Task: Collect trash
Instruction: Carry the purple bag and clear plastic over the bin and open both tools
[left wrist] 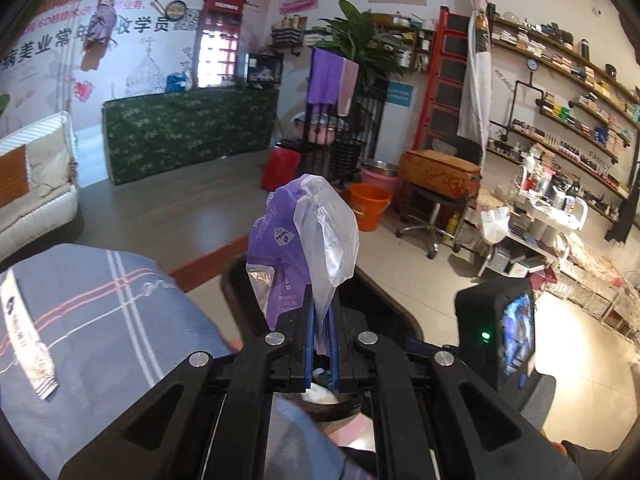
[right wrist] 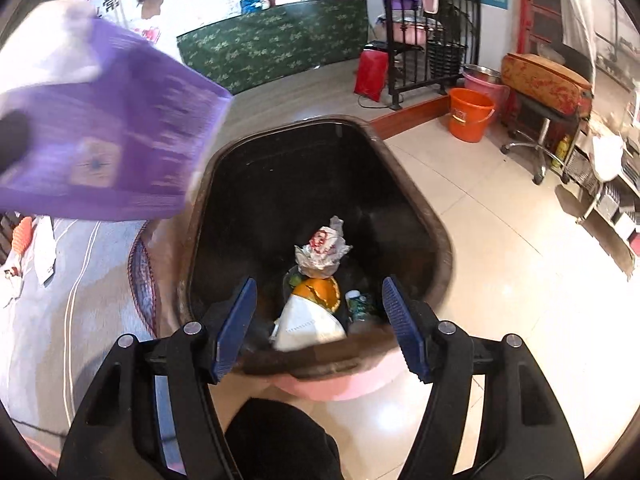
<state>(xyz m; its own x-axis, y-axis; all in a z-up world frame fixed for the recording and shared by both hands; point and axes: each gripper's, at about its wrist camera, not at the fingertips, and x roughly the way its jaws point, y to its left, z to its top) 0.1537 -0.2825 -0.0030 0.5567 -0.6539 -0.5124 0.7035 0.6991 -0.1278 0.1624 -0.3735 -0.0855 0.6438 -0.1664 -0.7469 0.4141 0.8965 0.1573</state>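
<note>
Fingers first: the left gripper [left wrist: 322, 320] has its blue fingers [left wrist: 310, 344] clenched on a purple plastic wrapper [left wrist: 280, 248] bunched together with a clear plastic bag [left wrist: 328, 232], both sticking up and forward out of the grip. The right gripper [right wrist: 318, 320] is spread wide with nothing between its fingers [right wrist: 236, 320].

What matters for the drop is that the dark trash bin [right wrist: 424, 220] sits straight below and ahead of the right gripper, mouth up, with a crumpled wrapper [right wrist: 322, 250], an orange peel [right wrist: 318, 290] and a white face mask [right wrist: 308, 326] already lying at the bottom. From the right wrist view the purple wrapper hangs high and to the left of the bin opening, over the striped bedsheet [right wrist: 80, 280] edge rather than over the mouth, though it's blurry so hard to be exact.

So I'd say the left hand is the one doing the work and needs to swing rightward over the bin before letting go. Left gripper looks tilted upward, right one pitched down into the bin.
</note>
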